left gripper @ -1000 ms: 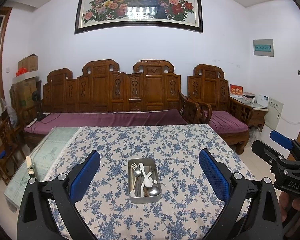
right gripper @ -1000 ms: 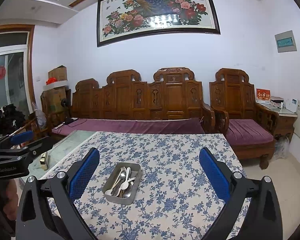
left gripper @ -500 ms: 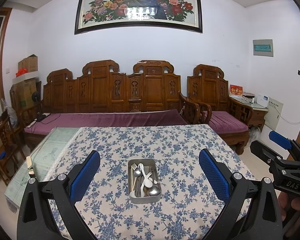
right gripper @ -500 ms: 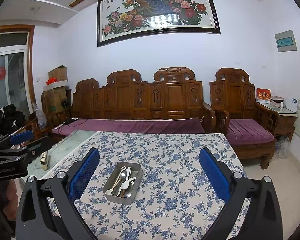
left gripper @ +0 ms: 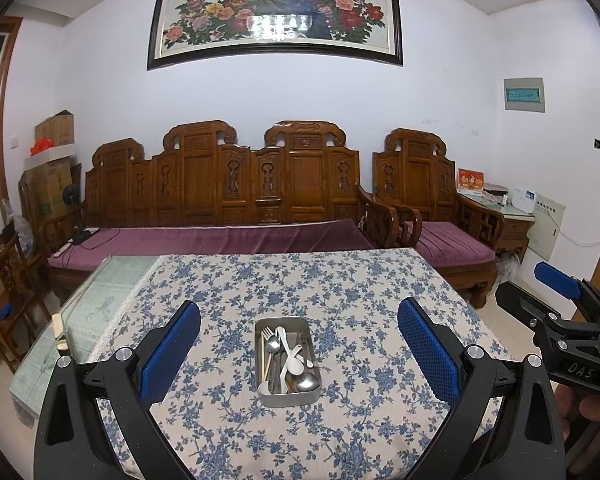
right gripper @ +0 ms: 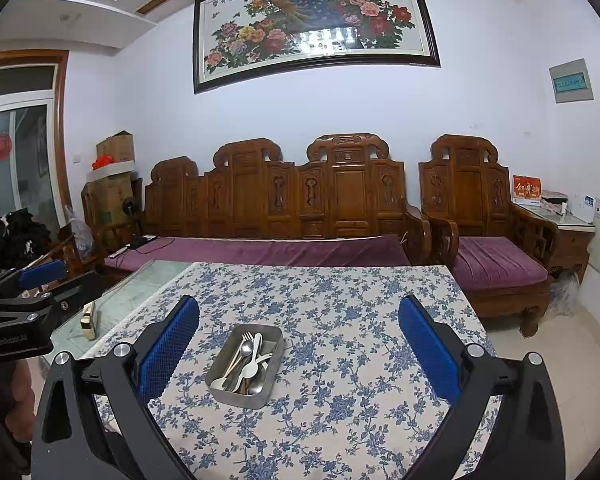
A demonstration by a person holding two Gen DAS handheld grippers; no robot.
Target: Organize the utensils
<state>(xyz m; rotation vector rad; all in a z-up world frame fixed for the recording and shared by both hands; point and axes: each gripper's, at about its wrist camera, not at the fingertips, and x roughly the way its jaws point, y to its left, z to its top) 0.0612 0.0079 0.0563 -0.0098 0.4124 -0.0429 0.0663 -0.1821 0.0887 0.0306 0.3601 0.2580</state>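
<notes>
A rectangular metal tin (left gripper: 268, 395) stands on the floral tablecloth and holds a mixed pile of utensils (left gripper: 286, 356): a fork, metal spoons, a white plastic spoon and chopsticks. The same tin (right gripper: 217, 368) lies left of centre in the right wrist view. My left gripper (left gripper: 299, 338) hovers above the near side of the table, open wide, with nothing between its blue pads. My right gripper (right gripper: 299, 338) is likewise open and empty, held above the table to the right of the tin. Each view shows the other gripper at its edge.
The table (left gripper: 380, 280) carries a blue floral cloth; its left strip is bare glass with a small box (right gripper: 88, 320) on it. A carved wooden sofa (left gripper: 220, 208) and armchair (left gripper: 440, 220) with purple cushions stand behind. Cardboard boxes (left gripper: 52, 176) are stacked far left.
</notes>
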